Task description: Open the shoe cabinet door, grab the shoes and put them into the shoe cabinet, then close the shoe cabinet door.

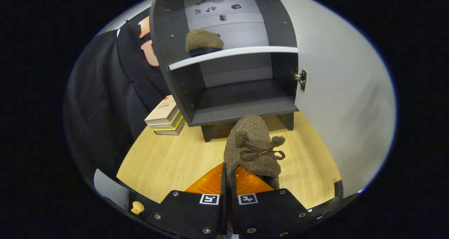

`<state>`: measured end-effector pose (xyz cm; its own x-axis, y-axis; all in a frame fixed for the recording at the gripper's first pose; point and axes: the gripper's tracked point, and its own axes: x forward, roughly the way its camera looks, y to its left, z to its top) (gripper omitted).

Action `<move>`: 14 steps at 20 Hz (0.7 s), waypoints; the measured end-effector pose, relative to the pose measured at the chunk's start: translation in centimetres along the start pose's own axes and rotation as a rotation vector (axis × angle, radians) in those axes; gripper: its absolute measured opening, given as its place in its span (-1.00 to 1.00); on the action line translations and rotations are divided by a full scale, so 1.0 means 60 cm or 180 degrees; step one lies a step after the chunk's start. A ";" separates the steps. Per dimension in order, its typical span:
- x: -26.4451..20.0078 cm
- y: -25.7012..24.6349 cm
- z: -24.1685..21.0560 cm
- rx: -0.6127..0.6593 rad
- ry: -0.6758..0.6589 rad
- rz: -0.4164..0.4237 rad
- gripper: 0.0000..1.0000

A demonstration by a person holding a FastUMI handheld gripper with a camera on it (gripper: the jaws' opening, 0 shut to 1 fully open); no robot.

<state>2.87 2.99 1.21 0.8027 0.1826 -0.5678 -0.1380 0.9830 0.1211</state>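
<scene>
Here, the hand-held gripper is seen clenched on a brown, fuzzy felt shoe with a brown ribbon bow and two pompoms, whose edge is pinched between the two nearly closed fingers; the shoe is carried just ahead of the fingertips, toe pointing away. Beyond it, a dark grey wooden shoe cabinet is seen standing on a light wood-grain floor, its pale door swung open to the right of the fingers. A second brown fuzzy shoe is seen resting on the cabinet's upper white-edged shelf. A small stack of books is placed left of the cabinet, ahead of the fingers.
</scene>
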 end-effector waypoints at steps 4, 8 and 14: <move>-0.040 0.013 0.085 -0.0140 -0.0258 0.0009 -0.90; -0.052 0.006 0.170 -0.0292 -0.0431 -0.0033 -0.90; -0.030 -0.009 0.333 -0.0497 -0.0749 -0.0105 -0.90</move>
<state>13.12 1.75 18.42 0.9183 0.1591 -0.3626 -0.1826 0.9827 -0.0315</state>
